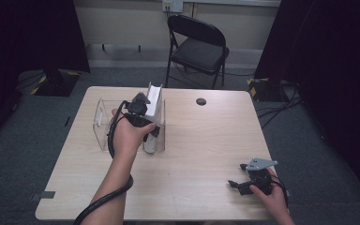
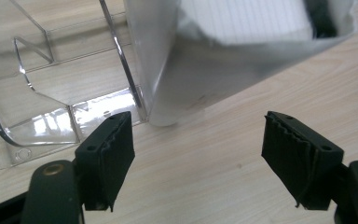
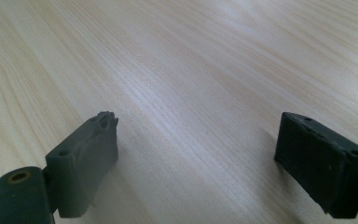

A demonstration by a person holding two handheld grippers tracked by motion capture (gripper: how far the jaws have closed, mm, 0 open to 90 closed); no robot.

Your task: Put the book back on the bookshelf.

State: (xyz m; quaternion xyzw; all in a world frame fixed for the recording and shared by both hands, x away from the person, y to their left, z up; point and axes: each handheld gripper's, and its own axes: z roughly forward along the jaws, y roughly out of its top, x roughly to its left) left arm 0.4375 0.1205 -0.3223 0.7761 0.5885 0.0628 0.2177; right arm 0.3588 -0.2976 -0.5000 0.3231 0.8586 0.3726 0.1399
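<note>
A clear plastic rack (image 1: 102,123) stands on the left half of the wooden table (image 1: 201,140). A silver-covered book (image 1: 153,101) stands upright at the rack's right end. My left gripper (image 1: 149,125) is held against the near side of that book. In the left gripper view the book (image 2: 205,70) shows lined white pages and its lower corner rests by the rack's wall (image 2: 42,88). My left gripper (image 2: 198,119) is open just short of that corner, with bare wood between the pads. My right gripper (image 1: 235,176) lies near the front right edge, and is open (image 3: 196,121) over bare table.
A small dark round disc (image 1: 200,101) lies near the table's far edge. A black folding chair (image 1: 199,44) stands behind the table. The left gripper's cable (image 1: 103,201) trails off the front edge beside the forearm.
</note>
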